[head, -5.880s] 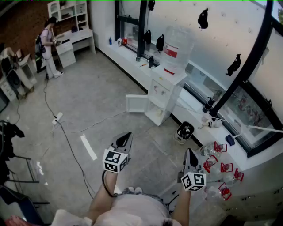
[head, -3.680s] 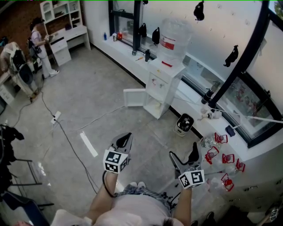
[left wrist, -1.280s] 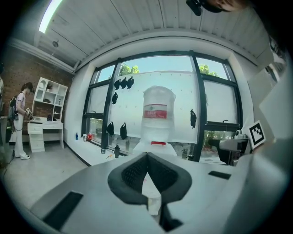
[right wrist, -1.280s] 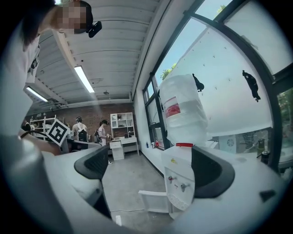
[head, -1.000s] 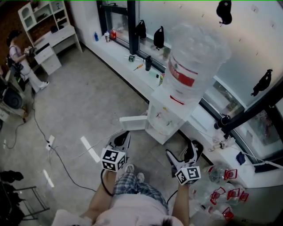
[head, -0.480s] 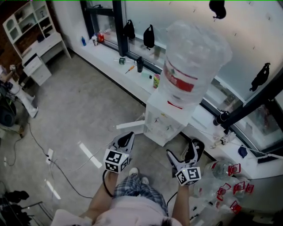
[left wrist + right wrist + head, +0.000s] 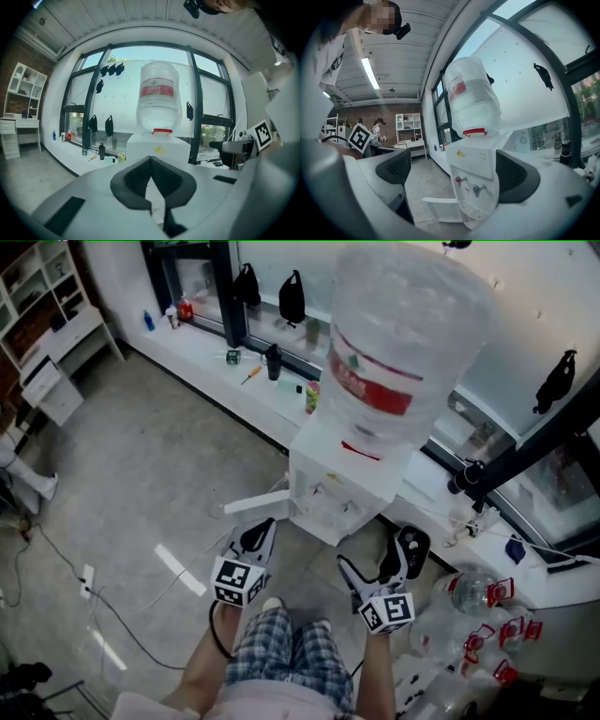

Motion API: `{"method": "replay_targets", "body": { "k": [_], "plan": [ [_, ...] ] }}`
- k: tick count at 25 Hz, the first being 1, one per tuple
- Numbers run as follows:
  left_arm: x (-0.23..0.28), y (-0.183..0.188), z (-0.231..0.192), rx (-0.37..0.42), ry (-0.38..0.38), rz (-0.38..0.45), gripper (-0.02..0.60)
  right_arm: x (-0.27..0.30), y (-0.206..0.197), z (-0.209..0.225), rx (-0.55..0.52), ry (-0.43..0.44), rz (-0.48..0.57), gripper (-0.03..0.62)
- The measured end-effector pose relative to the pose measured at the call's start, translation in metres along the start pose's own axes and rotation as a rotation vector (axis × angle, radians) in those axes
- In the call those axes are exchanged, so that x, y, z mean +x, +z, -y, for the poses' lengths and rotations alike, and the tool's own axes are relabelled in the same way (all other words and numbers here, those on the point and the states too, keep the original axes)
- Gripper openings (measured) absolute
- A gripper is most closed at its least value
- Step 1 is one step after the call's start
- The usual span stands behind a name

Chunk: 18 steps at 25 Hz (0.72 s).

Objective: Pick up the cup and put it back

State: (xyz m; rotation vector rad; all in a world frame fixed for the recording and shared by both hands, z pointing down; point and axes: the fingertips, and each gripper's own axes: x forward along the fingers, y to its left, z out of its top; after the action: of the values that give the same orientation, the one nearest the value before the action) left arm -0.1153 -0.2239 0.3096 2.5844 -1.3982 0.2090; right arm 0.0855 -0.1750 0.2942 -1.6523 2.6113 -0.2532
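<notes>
Directly ahead of right gripper (image 7: 373, 556), water dispenser (image 7: 339, 491).

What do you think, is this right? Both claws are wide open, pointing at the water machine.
Not quite: the left gripper is shut, as the left gripper view shows. Only the right gripper is wide open. Both point at the water machine.

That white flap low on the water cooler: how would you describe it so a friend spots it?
Find the big clear water bottle with the red label, upended on a white cooler by the window ledge. At the cooler's foot a white door stands swung open over the grey floor; unlike the two taps above it, it juts sideways.
</notes>
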Motion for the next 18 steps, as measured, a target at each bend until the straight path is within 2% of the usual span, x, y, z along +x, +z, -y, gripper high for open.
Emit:
{"method": "replay_targets", "body": {
  "k": [6, 18],
  "plan": [
    [0.040, -0.083, -0.007, -0.023, -0.027, -0.025, 0.025, 0.009, -0.080, 0.023, -0.004, 0.011, -0.032, 0.555],
    [0.130, -0.264, -0.031, 0.025, -0.083, -0.032, 0.025, 0.037, -0.285, 0.072, 0.015, 0.033, -0.064, 0.555]
  ]
}}
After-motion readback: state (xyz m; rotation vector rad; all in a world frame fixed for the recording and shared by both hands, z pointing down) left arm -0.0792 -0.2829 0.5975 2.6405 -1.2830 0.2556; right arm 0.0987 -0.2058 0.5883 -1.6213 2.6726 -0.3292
